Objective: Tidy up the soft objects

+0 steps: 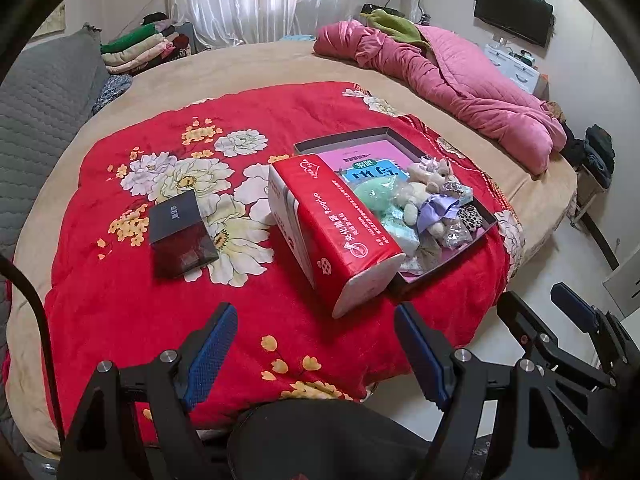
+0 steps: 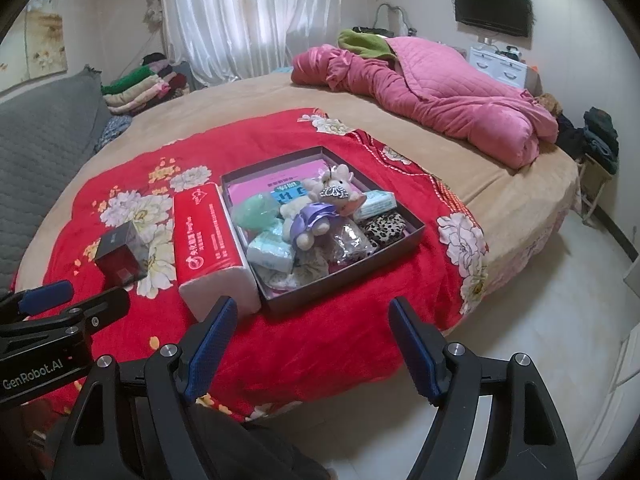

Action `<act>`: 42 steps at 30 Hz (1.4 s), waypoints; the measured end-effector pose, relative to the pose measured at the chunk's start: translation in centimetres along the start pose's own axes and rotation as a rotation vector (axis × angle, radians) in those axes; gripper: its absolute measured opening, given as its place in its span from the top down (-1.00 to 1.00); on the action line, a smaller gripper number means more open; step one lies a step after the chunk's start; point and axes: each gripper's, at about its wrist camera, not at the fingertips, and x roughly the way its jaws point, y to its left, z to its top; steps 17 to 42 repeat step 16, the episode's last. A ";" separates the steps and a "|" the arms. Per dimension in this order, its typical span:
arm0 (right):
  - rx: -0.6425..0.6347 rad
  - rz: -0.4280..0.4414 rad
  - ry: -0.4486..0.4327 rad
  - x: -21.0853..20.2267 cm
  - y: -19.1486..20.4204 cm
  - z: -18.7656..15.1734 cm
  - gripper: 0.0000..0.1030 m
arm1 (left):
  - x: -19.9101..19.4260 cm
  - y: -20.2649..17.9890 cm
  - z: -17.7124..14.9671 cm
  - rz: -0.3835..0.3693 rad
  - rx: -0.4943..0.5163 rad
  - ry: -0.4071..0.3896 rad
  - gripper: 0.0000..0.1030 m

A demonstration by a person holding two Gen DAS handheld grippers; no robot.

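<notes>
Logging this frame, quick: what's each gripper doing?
Left gripper: open, holding nothing.
Right gripper: open, holding nothing.

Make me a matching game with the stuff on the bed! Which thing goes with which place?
Things:
1. plush toy
2. red tissue pack
3. dark little box
4. pink quilt

Places:
A. far side of the bed
B. inside the tray
C. alone on the flowered blanket
D. against the tray's outer wall

Pairs: 1-B, 2-D, 3-C, 4-A
</notes>
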 end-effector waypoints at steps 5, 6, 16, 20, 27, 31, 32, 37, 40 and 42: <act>-0.001 -0.001 -0.001 0.1 0.0 -0.1 -0.53 | 0.0 0.2 0.0 0.009 0.004 0.002 -0.55; 0.001 0.000 -0.001 0.1 0.0 -0.1 -0.53 | 0.0 0.2 0.0 0.008 0.004 0.003 -0.55; -0.010 -0.001 -0.012 -0.1 -0.1 -0.1 -0.53 | 0.1 0.3 -0.1 -0.005 -0.002 0.002 -0.55; -0.010 -0.001 -0.012 -0.1 -0.1 -0.1 -0.53 | 0.1 0.3 -0.1 -0.005 -0.002 0.002 -0.55; -0.010 -0.001 -0.012 -0.1 -0.1 -0.1 -0.53 | 0.1 0.3 -0.1 -0.005 -0.002 0.002 -0.55; -0.010 -0.001 -0.012 -0.1 -0.1 -0.1 -0.53 | 0.1 0.3 -0.1 -0.005 -0.002 0.002 -0.55; -0.010 -0.001 -0.012 -0.1 -0.1 -0.1 -0.53 | 0.1 0.3 -0.1 -0.005 -0.002 0.002 -0.55; -0.010 -0.001 -0.012 -0.1 -0.1 -0.1 -0.53 | 0.1 0.3 -0.1 -0.005 -0.002 0.002 -0.55; -0.010 -0.001 -0.012 -0.1 -0.1 -0.1 -0.53 | 0.1 0.3 -0.1 -0.005 -0.002 0.002 -0.55; -0.010 -0.001 -0.012 -0.1 -0.1 -0.1 -0.53 | 0.1 0.3 -0.1 -0.005 -0.002 0.002 -0.55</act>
